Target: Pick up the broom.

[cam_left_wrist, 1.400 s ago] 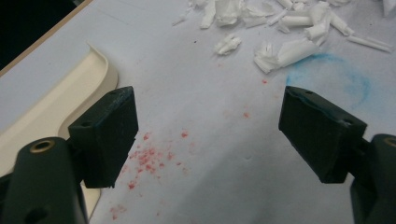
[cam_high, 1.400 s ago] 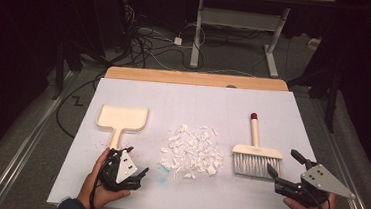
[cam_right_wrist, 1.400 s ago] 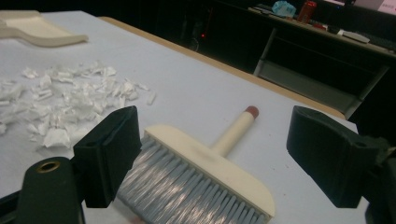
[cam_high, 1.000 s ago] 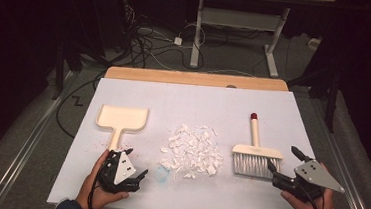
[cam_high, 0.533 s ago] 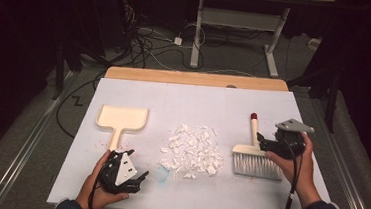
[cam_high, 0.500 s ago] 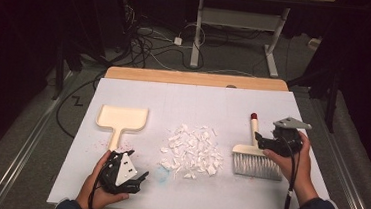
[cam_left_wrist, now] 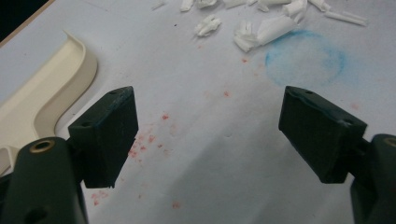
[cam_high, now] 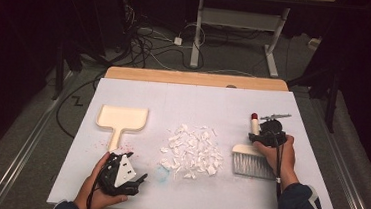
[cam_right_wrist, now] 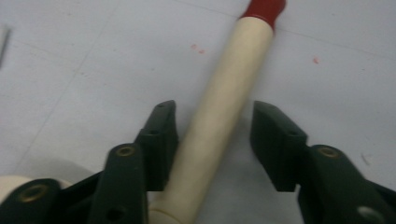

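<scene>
Cream plastic dustpan (cam_high: 122,118) lies flat at the table's (cam_high: 194,100) left side, handle toward the person; its tray holds nothing visible. White paper scraps (cam_high: 193,151) sit in a loose heap at centre, on the sheet itself, well apart from the dustpan. Brush (cam_high: 252,155) lies to the right of the heap, bristles toward the person, red-tipped handle pointing away.

Right gripper (cam_high: 267,136) is at the brush handle. In the right gripper view (cam_right_wrist: 212,144) the jaws stand partly open on either side of the cream handle (cam_right_wrist: 219,121): the left jaw is touching or nearly touching it, and a clear gap remains at the right jaw. No grip is made. That view also shows the red cap (cam_right_wrist: 264,8) at the handle end and small red specks on the sheet.

Left gripper (cam_high: 120,175) rests at the near left edge, just below the dustpan handle. The left gripper view (cam_left_wrist: 205,135) shows its jaws wide apart with nothing between them, a curved dustpan wall at left, scattered red specks, and a faint blue ring stain (cam_left_wrist: 306,63) beside the nearest scraps. The high view shows the stain as a pale blue patch (cam_high: 162,172).
</scene>
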The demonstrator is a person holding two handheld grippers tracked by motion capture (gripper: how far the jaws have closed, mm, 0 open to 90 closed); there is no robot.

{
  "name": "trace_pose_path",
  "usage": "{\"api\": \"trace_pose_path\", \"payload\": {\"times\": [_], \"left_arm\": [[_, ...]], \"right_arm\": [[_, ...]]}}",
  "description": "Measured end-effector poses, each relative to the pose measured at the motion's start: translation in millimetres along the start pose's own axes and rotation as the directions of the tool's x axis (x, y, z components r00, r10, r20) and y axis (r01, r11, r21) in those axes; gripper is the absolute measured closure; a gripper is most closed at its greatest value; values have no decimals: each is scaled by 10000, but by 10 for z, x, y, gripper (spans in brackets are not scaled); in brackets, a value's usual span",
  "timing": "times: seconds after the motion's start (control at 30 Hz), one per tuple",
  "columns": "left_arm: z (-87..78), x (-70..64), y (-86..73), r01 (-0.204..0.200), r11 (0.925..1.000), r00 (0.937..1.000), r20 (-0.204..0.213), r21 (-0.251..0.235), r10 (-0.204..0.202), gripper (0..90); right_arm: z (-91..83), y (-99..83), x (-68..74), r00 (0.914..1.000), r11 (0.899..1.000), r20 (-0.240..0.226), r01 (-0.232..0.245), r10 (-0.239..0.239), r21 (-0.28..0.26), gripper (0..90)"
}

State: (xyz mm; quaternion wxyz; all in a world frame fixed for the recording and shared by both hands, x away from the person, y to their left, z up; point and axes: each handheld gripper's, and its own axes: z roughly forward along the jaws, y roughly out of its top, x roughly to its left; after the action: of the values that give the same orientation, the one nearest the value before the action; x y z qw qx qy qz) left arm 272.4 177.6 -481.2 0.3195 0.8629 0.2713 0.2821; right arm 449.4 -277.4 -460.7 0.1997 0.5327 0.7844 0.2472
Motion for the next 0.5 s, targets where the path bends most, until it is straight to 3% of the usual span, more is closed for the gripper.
{"api": "trace_pose_path", "payload": {"times": [0.13, 0.2, 0.5], "left_arm": [[15, -22, 14, -109, 9999, 9999, -1, 58, 109, 188], [19, -30, 16, -139, 9999, 9999, 32, 73, 139, 188], [10, -24, 14, -104, 9999, 9999, 12, 24, 104, 189]], "right_arm": [[-6, 7, 57, 9995, 9996, 114, 278, -279, 48, 653], [-8, -1, 65, 9990, 9990, -96, 445, -445, -19, 708], [-35, -10, 41, 9968, 9972, -310, 742, -743, -57, 712]]}}
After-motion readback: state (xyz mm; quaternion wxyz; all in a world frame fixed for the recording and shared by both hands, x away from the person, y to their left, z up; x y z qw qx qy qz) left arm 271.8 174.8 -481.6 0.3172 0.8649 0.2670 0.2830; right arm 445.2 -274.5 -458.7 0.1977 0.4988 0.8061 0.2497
